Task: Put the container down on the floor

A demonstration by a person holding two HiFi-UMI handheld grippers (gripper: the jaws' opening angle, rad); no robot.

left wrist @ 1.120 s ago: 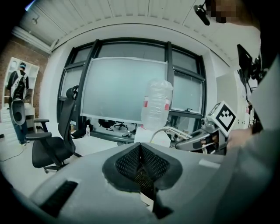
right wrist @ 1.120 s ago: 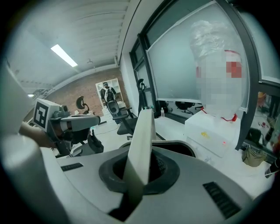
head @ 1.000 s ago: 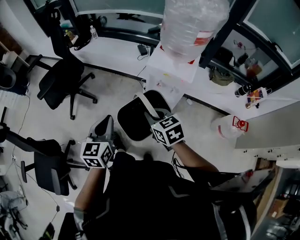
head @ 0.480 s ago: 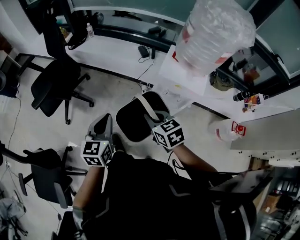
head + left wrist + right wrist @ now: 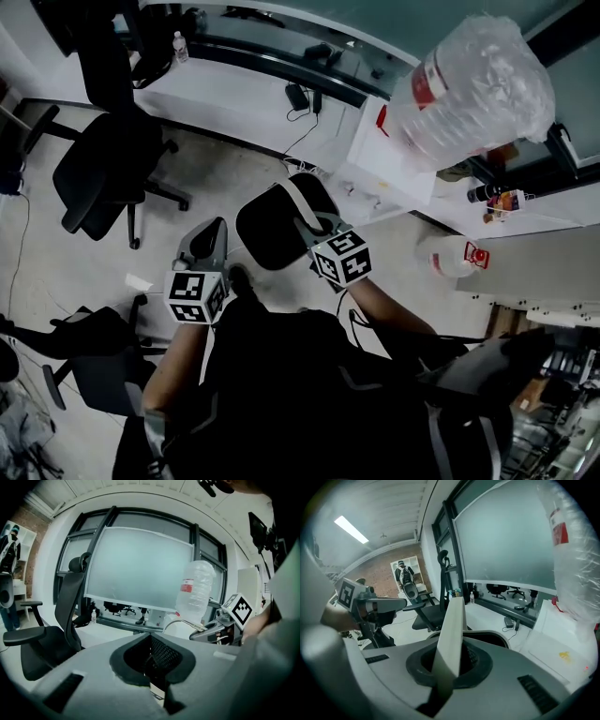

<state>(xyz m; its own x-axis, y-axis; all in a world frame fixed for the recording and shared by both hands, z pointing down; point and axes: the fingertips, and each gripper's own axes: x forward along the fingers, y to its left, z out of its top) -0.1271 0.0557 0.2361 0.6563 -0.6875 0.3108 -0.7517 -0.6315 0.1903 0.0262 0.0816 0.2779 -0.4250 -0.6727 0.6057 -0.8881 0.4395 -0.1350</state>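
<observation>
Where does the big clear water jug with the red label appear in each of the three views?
Head view: water jug, upper right.
Left gripper view: water jug, right of centre.
Right gripper view: water jug, far right edge.
Shared landmark: small bottle, in all three.

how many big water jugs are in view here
2: one jug sits atop the white dispenser at upper right, and the other is on the floor near the right edge. More may be hidden outside the view.
</observation>
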